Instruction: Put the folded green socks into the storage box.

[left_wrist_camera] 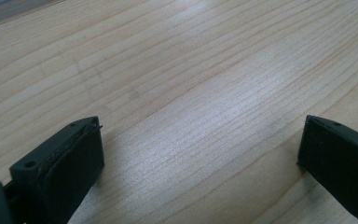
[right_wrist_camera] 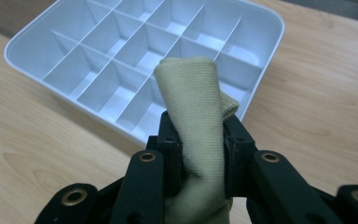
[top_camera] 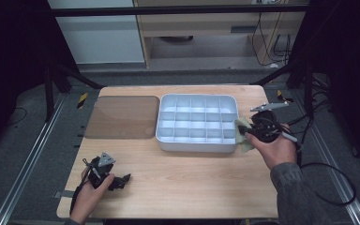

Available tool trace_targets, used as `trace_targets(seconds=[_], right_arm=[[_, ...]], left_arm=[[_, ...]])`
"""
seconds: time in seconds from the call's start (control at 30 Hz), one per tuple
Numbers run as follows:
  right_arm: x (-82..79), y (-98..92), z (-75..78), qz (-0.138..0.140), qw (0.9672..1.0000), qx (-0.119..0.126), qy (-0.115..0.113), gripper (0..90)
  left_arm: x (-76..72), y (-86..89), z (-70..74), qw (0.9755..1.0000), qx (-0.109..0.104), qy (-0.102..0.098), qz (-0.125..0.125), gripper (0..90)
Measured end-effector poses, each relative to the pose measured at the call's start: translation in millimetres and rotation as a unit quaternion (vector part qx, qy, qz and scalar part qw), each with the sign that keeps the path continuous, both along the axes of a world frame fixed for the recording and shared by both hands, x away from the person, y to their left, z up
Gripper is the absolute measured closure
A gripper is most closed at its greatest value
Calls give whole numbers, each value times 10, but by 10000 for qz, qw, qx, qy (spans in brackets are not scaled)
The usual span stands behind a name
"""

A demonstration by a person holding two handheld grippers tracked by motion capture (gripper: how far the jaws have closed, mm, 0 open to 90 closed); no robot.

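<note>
High view: the white divided tray sits mid-bench, its 3 o'clock rim just beside the right gripper, which holds a pale green cloth. A brown lid lies at the tray's 9 o'clock. Open wooden bench spreads toward 6 o'clock, where the left gripper rests.

Left gripper view: fingers stand wide apart over bare wood.

Right gripper view: fingers clamp the folded cloth, tray beyond at 12 o'clock.
</note>
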State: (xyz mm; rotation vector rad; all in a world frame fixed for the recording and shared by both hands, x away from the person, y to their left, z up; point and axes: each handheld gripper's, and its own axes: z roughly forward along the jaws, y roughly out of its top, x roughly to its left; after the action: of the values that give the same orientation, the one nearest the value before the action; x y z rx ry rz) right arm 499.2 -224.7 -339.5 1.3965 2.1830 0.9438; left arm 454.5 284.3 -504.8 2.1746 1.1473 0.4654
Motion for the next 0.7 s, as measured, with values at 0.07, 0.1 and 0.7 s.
trace_targets(seconds=[0.07, 0.1, 0.7], right_arm=[[74, -14, 65, -48, 10000, -58, -32, 734], [100, -19, 85, -53, 9999, -88, -37, 734], [353, -83, 380, -201, 9993, -275, -126, 734]], left_arm=[[0, 0, 0, 10000, 0, 2, 0, 0], [1, -1, 1, 10000, 1, 5, 0, 0], [-1, -3, 4, 10000, 6, 22, -7, 0]])
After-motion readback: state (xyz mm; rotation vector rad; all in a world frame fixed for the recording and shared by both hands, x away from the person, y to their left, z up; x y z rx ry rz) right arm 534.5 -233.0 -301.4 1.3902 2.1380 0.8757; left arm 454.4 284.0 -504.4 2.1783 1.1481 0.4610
